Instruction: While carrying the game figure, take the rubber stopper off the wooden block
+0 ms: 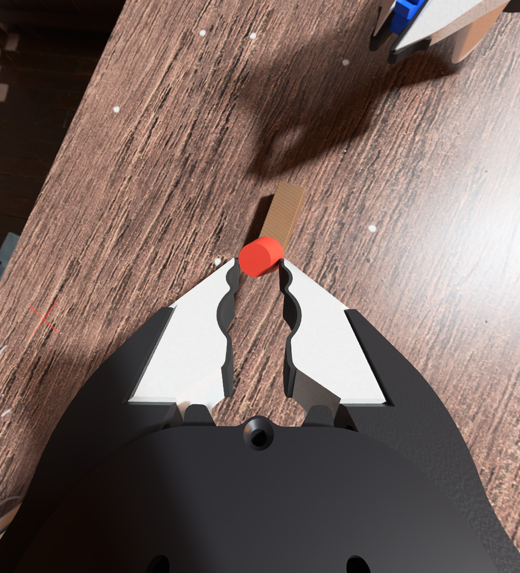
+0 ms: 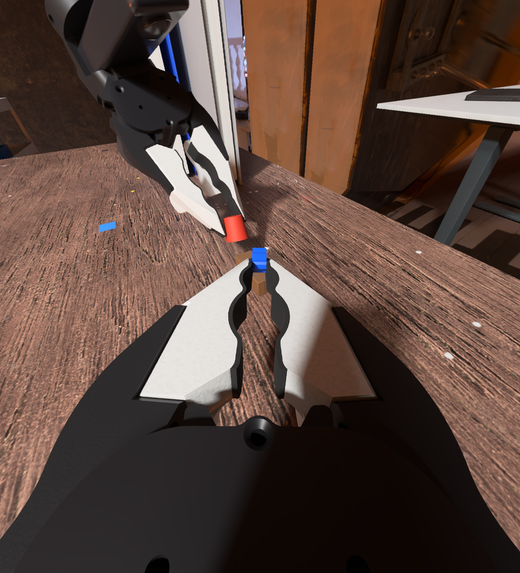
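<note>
Rubber stopper [image 1: 260,256], red and slightly tapered, sits pinched between the tips of my left tongs [image 1: 258,263], lifted clear of the wooden block [image 1: 283,214]. In the left wrist view the block lies flat on the brown wood-grain desk [image 1: 159,155] just beyond the stopper, its long side running away from me. From the right wrist view the same left tongs [image 2: 234,228] slant down from the upper left with the stopper [image 2: 235,228] gripped at their ends, hanging above the desk [image 2: 66,279] near the block [image 2: 258,285].

My right tongs [image 2: 258,263] are pressed in on the blue game figure [image 2: 259,259], which stands up between the tips; the block shows partly behind and below them. In the left wrist view these right tongs [image 1: 407,31] appear at the top right edge, well apart from the stopper, with the blue figure [image 1: 406,12] between them. A small blue strip [image 2: 107,226] lies on the desk to the left.
</note>
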Controlling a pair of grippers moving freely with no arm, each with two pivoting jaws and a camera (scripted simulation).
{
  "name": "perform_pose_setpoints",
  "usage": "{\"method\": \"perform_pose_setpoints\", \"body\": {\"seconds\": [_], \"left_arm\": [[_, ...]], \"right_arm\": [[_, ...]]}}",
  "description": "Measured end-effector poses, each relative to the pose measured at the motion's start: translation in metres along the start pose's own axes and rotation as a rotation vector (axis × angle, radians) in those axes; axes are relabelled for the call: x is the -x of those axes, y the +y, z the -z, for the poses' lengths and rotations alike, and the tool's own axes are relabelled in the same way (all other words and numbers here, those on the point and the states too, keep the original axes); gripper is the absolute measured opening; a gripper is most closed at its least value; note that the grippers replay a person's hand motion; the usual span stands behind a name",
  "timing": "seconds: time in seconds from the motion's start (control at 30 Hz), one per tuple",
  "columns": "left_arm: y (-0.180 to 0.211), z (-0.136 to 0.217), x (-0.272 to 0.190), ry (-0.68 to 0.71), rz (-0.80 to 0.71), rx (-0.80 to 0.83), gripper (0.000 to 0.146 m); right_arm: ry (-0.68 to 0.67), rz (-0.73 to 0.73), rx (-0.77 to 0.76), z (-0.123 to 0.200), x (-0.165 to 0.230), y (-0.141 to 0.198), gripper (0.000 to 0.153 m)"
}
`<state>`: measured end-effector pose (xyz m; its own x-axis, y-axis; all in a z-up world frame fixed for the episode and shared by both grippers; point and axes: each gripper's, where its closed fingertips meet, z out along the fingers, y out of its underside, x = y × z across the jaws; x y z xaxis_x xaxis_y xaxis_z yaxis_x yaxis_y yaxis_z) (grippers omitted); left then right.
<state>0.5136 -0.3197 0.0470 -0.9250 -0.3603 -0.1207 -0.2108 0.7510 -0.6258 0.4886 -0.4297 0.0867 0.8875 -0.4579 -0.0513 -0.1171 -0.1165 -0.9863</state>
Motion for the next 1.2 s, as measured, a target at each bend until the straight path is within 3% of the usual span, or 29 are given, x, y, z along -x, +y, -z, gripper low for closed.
{"method": "perform_pose_setpoints", "body": {"seconds": [0.4,0.57,0.73,1.2], "left_arm": [[0.005,-0.001,0.008,-0.032,0.078,-0.018,0.025],[0.006,0.008,0.008,0.025,0.102,-0.037,0.025],[0.009,0.010,0.006,0.085,0.121,0.009,0.025],[0.013,0.007,0.003,0.056,0.095,0.108,0.025]], "right_arm": [[-0.006,-0.004,0.000,0.000,0.001,0.000,0.007],[-0.010,-0.007,-0.003,0.000,0.001,0.000,0.007],[-0.008,-0.009,-0.005,0.001,0.001,-0.001,0.007],[-0.013,-0.008,-0.002,0.001,0.000,0.000,0.007]]}}
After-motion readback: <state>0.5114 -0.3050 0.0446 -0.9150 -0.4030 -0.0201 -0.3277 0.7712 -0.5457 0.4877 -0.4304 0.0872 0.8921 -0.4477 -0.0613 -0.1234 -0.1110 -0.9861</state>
